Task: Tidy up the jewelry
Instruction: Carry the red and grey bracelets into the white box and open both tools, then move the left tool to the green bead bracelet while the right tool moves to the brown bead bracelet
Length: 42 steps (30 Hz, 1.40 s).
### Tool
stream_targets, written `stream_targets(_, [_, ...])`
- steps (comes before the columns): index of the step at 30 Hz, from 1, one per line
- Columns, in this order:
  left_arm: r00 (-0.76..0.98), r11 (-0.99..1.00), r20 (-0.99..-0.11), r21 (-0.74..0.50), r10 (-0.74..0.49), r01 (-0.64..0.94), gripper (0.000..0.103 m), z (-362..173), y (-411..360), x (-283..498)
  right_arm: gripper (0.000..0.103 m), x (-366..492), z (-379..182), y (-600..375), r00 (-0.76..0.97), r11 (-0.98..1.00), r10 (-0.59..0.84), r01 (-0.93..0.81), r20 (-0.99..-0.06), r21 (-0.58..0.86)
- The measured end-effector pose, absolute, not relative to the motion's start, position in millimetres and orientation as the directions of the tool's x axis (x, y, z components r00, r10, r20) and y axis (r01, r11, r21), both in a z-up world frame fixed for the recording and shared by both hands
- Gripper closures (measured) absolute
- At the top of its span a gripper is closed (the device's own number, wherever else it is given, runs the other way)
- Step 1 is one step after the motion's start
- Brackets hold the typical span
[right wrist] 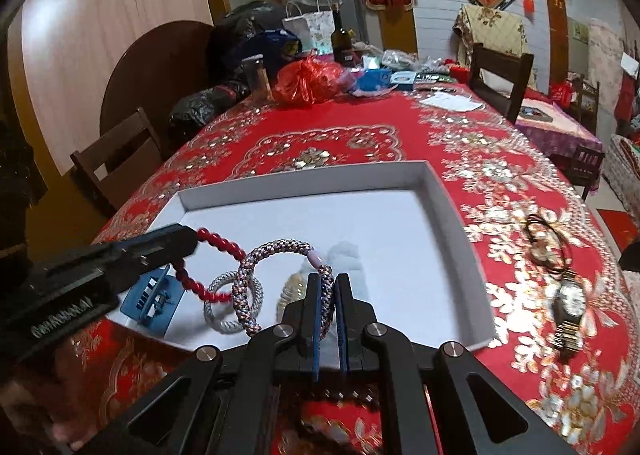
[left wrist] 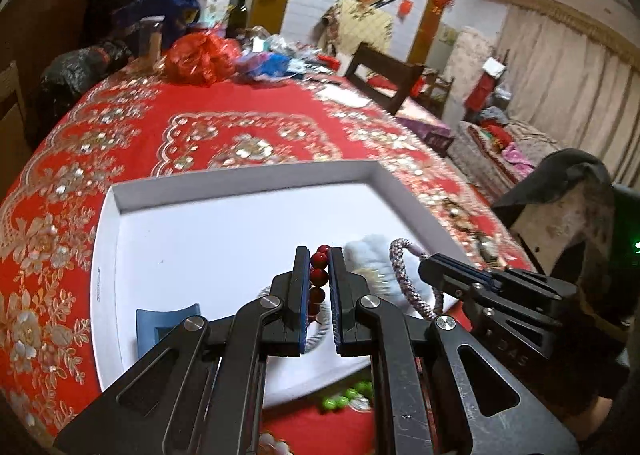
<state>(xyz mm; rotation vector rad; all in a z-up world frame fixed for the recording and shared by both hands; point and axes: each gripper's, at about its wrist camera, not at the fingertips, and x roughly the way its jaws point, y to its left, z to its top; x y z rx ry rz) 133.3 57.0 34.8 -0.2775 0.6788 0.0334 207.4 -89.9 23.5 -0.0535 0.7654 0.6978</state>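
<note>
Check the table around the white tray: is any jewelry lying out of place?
Yes. A wristwatch and a dark cord necklace lie on the red tablecloth, right of the white tray; green beads lie off its near edge.

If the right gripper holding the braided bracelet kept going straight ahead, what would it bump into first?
Probably the white tray's bare floor, just past the pale fuzzy thing. The right gripper points downward, holding the braided bracelet; depth is uncertain.

Left claw [left wrist: 319, 255] and right claw [right wrist: 329, 281] side by side, both angled downward, jaws clamped nearly together.
</note>
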Motion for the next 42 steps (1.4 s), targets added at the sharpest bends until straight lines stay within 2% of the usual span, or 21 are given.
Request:
stream_targets(6, [0.763, 0.961, -0.646, -0.205, 0.010, -0.186, 0.095, 21, 70, 132, 0.097, 219, 12, -73, 0.473, 0.770, 0.563, -0.599, -0.678, 0.221])
stream_targets(15, [0.748, 0.963, -0.663, -0.183, 0.029, -0.200, 0.095, 15, 70, 128, 0.097, 227, -1, -66, 0.444, 0.768, 0.556, -0.597, -0.702, 0.230])
stream_targets(18, [0.744, 0.963, -0.667, -0.182, 0.028, -0.199, 0.092, 14, 69, 128, 0.097, 228, 0, -67, 0.437, 0.766, 0.560, -0.597, -0.703, 0.239])
stream_targets(20, [0.743, 0.964, -0.669, -0.182, 0.025, -0.196, 0.084, 15, 69, 128, 0.097, 227, 1, -67, 0.433, 0.764, 0.562, -0.598, -0.704, 0.243])
stream_targets(22, [0.746, 0.964, -0.665, -0.178, 0.029, -0.196, 0.068, 16, 67, 125, 0.096, 227, 3, -68, 0.431, 0.762, 0.568, -0.598, -0.701, 0.249])
stream_targets(24, [0.752, 0.964, -0.658, -0.173, 0.037, -0.199, 0.064, 18, 67, 122, 0.096, 224, 6, -70, 0.431, 0.754, 0.582, -0.604, -0.690, 0.259])
stream_targets(29, [0.759, 0.964, -0.649, -0.174, 0.042, -0.202, 0.063, 22, 66, 111, 0.095, 212, 26, -86, 0.484, 0.751, 0.609, -0.607, -0.629, 0.261])
stream_targets(33, [0.766, 0.965, -0.643, -0.177, 0.034, -0.192, 0.061, 24, 65, 102, 0.079, 203, 36, -112, 0.546, 0.778, 0.594, -0.577, -0.590, 0.250])
stream_targets(37, [0.750, 0.963, -0.660, -0.175, 0.040, -0.206, 0.061, 20, 63, 98, 0.079, 194, 38, -137, 0.606, 0.821, 0.544, -0.526, -0.581, 0.221])
stream_targets(42, [0.704, 0.952, -0.703, -0.140, 0.098, -0.273, 0.061, 22, 54, 88, 0.079, 176, 31, -157, 0.682, 0.887, 0.425, -0.446, -0.595, 0.121])
